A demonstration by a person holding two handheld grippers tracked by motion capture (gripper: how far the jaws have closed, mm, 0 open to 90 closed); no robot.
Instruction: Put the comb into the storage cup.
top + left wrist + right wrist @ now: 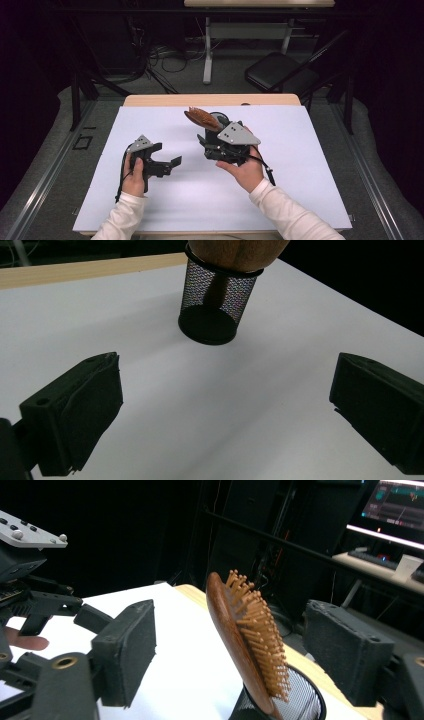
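Hairbrush [250, 635] stands in mesh cup [216, 310] near the table's [150, 200] far edge.

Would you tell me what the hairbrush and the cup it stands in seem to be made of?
Hairbrush: likely wood, smooth reddish-brown back with a soft sheen; paler, wood-coloured pins. Cup: black wire mesh, probably metal; you see through its wall, solid dark rim and base.

On the table: one white sheet [150, 200] covering most of the top. One wooden hairbrush [247, 630], bristles showing. One black mesh cup [216, 310], the brush standing in it. Two handheld grippers: left gripper [167, 161], right gripper [206, 145]. Behind the table, one black chair [280, 72].
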